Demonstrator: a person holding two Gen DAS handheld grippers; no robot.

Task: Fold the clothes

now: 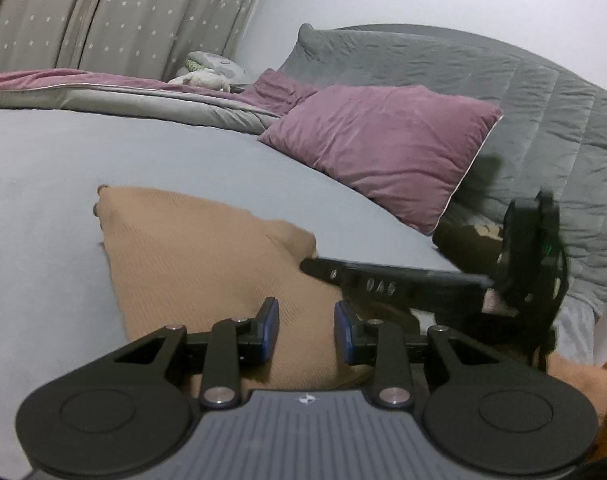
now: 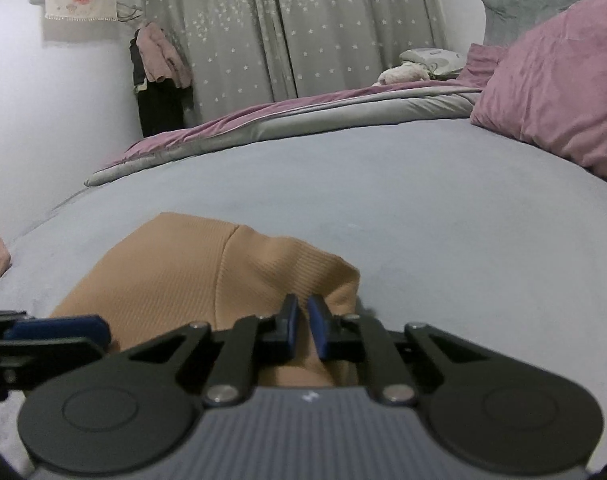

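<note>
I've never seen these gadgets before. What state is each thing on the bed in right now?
Tan garment: lying on the bed, partly folded, one seam showing.
Left tool: open, hovering over the garment, nothing between its pads.
Right tool: nearly closed, narrow gap, over the garment's edge; grip unclear.
Purple pillow: leaning on the grey headboard cushion.
Curtains: drawn.
</note>
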